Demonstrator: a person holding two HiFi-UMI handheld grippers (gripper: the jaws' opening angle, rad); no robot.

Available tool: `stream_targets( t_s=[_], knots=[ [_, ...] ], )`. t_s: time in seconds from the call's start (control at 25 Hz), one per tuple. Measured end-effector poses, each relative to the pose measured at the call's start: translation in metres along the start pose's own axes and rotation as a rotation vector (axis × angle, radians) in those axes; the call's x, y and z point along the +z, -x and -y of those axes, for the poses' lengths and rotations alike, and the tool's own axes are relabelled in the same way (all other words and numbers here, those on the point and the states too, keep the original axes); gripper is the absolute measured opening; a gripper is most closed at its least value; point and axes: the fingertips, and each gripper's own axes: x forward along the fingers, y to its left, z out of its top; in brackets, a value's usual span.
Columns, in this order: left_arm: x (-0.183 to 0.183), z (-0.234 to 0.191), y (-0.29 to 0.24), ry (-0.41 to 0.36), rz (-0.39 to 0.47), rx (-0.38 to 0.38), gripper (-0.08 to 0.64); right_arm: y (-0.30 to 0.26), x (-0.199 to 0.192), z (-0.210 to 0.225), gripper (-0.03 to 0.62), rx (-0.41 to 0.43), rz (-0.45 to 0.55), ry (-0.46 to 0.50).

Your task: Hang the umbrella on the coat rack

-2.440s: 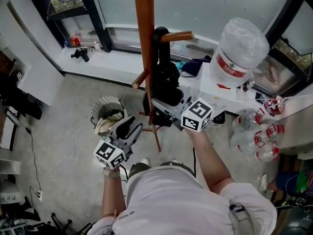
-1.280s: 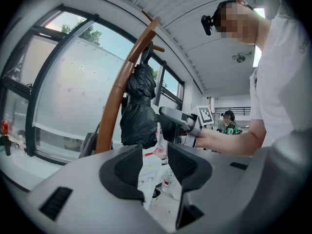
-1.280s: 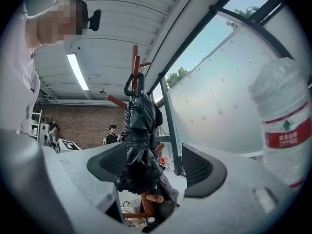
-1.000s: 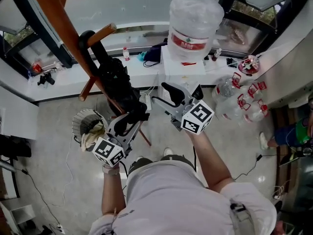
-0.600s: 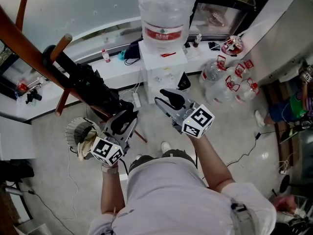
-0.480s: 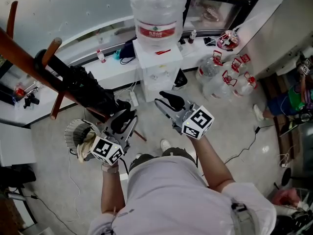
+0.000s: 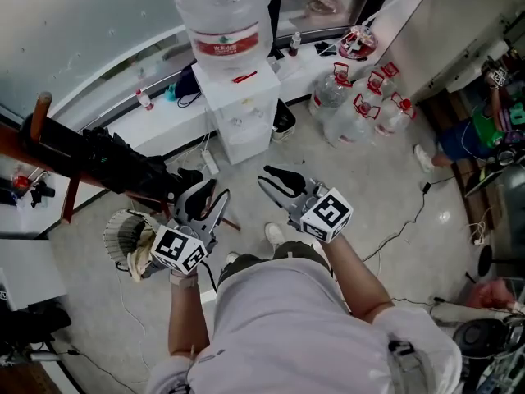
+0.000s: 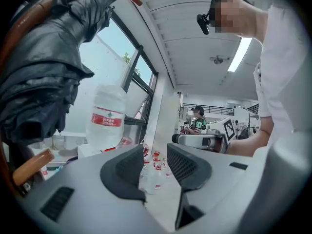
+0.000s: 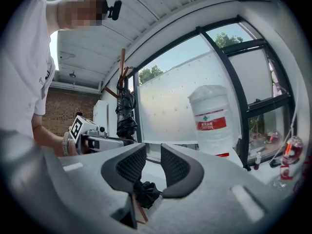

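The black folded umbrella (image 7: pixel 107 162) hangs on the wooden coat rack (image 7: pixel 10 140) at the left of the head view, with neither gripper on it. In the left gripper view the umbrella (image 8: pixel 44 82) fills the upper left. It shows small and distant (image 9: pixel 126 111) in the right gripper view. My left gripper (image 7: pixel 207 197) is just right of the umbrella's lower end, open and empty (image 8: pixel 155 152). My right gripper (image 7: pixel 279 180) is farther right over the floor. Its jaws have just been closing and now stand nearly together (image 9: pixel 153 155), with nothing between them.
A white water dispenser (image 7: pixel 242 109) with a large bottle (image 7: pixel 220 15) stands ahead. Several empty water bottles (image 7: pixel 361 105) lie on the floor at the right. A wire wastebasket (image 7: pixel 123 236) sits below the umbrella. Cables cross the floor (image 7: pixel 410 220).
The view has swung right, so the rack and umbrella now sit at the far left. Both grippers have drawn away from the umbrella, and the right jaws have closed from wide apart.
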Motion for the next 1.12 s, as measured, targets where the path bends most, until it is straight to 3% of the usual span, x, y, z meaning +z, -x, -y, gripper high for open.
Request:
stream_targets(
  t_s=[0.28,0.76,1.12],
  knots=[
    [-0.009,0.007,-0.011,-0.006,-0.023,-0.047,0.13,0.021,-0.015,0.001,0.098,-0.072,-0.015,-0.005],
    [-0.019,0.019,-0.021,0.002,-0.043,-0.096,0.13,0.031,-0.019,-0.002,0.098,-0.105,-0.007,-0.001],
    [-0.022,0.018,-0.016,0.006,-0.051,-0.089,0.13,0.029,-0.027,-0.001,0.087,-0.119,-0.027,-0.013]
  ],
)
